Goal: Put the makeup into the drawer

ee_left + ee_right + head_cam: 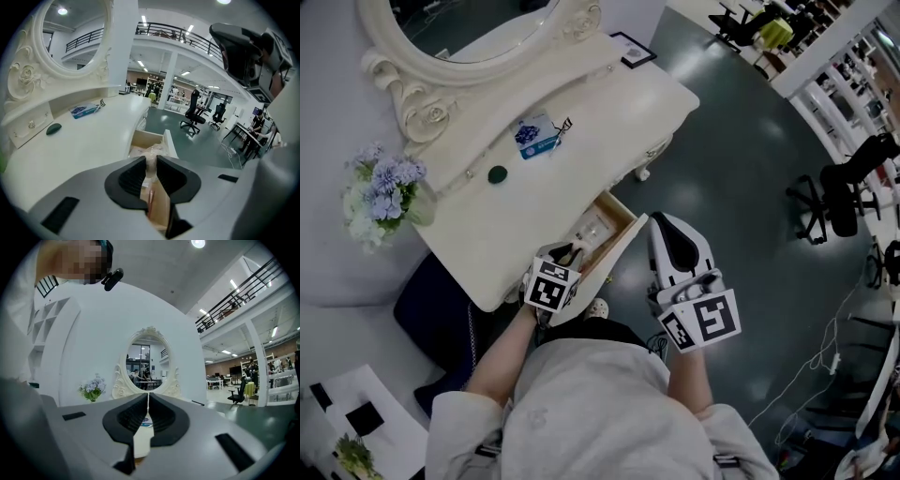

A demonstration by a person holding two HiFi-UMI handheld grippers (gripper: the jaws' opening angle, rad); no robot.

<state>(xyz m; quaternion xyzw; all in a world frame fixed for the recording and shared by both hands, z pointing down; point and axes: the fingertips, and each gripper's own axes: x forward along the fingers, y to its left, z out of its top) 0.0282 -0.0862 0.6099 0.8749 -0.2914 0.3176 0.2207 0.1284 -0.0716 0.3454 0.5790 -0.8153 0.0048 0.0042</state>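
Hanging over the open drawer (622,225), the left gripper (151,165) has its jaws clenched on a pale, clear-wrapped makeup piece (150,158), which shows as a narrow upright sliver pinched between the ribbed pads. What matters for the coming move is that the drawer's mouth lies straight below and just ahead of those jaws. In the left gripper view its wooden box runs away from the gripper along the same line the jaws point, so the piece looks to be already lined up over the near part of the cavity, not over the bench (534,202) beside it. A slim pinkish stick (150,199) lies inside on the drawer floor, directly under the jaws (I cannot tell whether the held piece touches anything below). The right gripper (148,401) stands to the right of the drawer's front panel, jaws pressed together on nothing, so the left is plainly the nearer and the working one. My judgement is that a short drop and release would finish this piece. A blue packet (536,134) and a dark green oval (497,173) lie on the bench top, well apart from the drawer.
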